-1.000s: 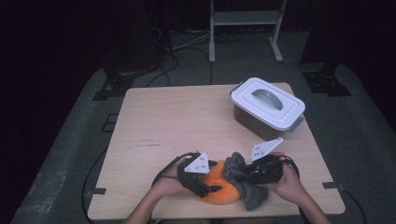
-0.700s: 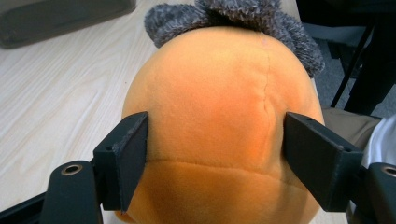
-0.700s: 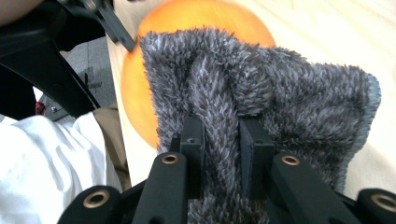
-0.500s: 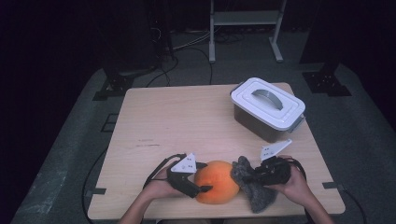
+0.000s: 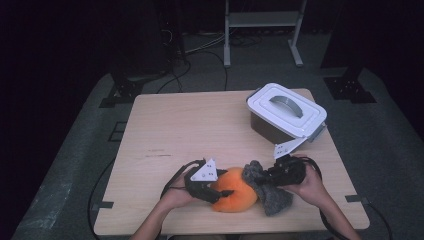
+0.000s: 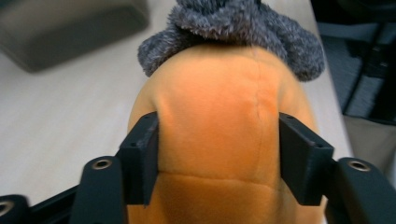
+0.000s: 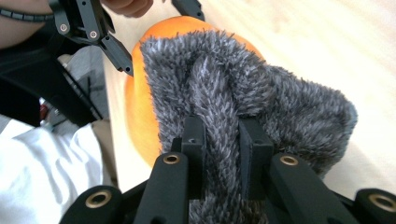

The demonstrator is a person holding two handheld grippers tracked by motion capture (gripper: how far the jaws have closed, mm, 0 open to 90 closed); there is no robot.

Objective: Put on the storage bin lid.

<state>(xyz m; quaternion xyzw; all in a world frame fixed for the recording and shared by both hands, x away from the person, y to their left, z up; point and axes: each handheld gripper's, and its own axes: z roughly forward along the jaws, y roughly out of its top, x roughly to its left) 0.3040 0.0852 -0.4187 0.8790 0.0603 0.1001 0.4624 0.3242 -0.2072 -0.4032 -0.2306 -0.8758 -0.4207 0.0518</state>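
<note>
You worked close to the near edge of the surface [image 5: 160, 130], with open room beyond. Your left gripper [image 5: 216, 189] clamped the orange plush body [image 5: 234, 192] across its width; your right gripper [image 5: 270, 177] pinched its grey fuzzy tuft [image 5: 270, 192]. The toy lay left-right. The lidded container [image 5: 286, 111] sat far right.

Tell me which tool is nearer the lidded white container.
Right. The right tool lies just in front of the lidded white container; the left tool sits farther away, across the orange plush.
</note>
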